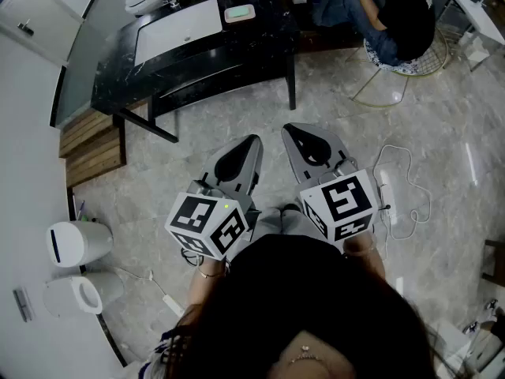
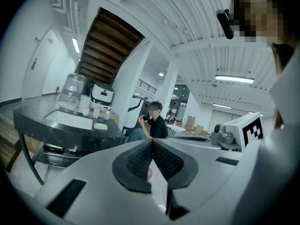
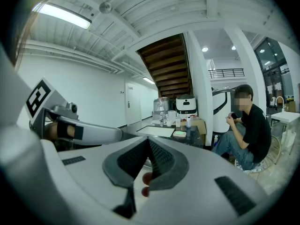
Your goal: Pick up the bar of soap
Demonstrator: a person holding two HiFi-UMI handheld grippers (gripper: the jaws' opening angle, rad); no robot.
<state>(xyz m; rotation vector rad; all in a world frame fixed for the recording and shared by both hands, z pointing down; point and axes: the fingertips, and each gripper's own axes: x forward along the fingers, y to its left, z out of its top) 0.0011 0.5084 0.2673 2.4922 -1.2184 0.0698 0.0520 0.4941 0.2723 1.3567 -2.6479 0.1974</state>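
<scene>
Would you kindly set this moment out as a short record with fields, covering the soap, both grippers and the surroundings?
Soap: pale green bar of soap lying on the black counter, just right of the white basin
Left gripper: jaws together, nothing between them, held over the floor short of the counter
Right gripper: jaws together, empty, beside the left gripper
Bystander: seated person to the right of the counter
Task stage: soap untouched, not yet reached
</scene>
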